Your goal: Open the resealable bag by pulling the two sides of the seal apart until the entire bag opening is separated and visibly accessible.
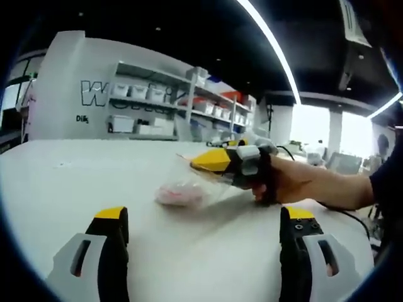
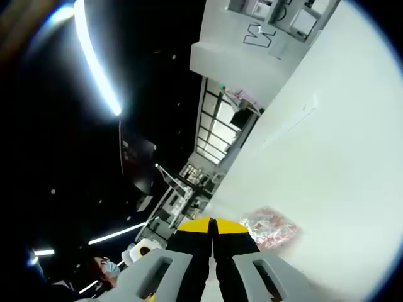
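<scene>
While the right gripper (image 2: 213,228) has its jaws pressed together on the clear film at the edge of the resealable bag (image 1: 189,189), the left gripper (image 1: 201,220) hangs at six o'clock in its own view with jaws spread wide and empty, well short of the bag. From that pinch the bag trails out toward nine o'clock across the white table (image 1: 75,182), pink contents (image 2: 269,228) bunched at its far end. With one side held, I judge a lift could drag the bag along unopened, or the thin film could slip free.
</scene>
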Available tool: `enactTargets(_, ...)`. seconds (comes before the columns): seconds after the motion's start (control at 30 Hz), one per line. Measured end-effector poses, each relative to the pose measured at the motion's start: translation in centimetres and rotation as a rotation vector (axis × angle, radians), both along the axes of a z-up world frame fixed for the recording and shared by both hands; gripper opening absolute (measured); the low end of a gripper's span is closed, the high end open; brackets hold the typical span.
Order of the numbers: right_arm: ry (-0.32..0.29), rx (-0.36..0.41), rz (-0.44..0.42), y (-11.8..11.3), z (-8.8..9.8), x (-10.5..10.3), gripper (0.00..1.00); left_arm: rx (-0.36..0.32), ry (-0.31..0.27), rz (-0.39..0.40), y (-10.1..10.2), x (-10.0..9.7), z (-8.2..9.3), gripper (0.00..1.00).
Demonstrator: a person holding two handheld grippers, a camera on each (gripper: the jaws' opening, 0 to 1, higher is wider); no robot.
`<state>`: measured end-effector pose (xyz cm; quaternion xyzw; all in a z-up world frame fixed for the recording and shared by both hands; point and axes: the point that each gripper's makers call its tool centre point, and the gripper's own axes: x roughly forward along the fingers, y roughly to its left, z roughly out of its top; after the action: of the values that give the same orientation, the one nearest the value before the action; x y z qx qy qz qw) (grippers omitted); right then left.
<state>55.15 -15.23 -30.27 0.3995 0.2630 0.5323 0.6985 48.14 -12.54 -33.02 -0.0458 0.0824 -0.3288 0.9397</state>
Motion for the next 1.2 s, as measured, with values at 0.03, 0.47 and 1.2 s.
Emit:
enactTargets(0.03, -0.001, 0.000, -0.001, 0.0, 0.0, 0.0, 0.00, -0.001, -0.001, 0.003, 0.1, -0.2, 0.0, 0.99)
enactTargets(0.47, 0.001, 0.002, 0.001, 0.0, -0.1, -0.6, 0.00, 0.002, -0.004, 0.014, 0.4, -0.7, -0.1, 0.97)
enactTargets(1.2, 0.002, 0.001, -0.001, 0.0, -0.1, -0.3, 0.00, 0.004, -0.018, 0.033, 0.7, -3.1, 0.1, 0.95)
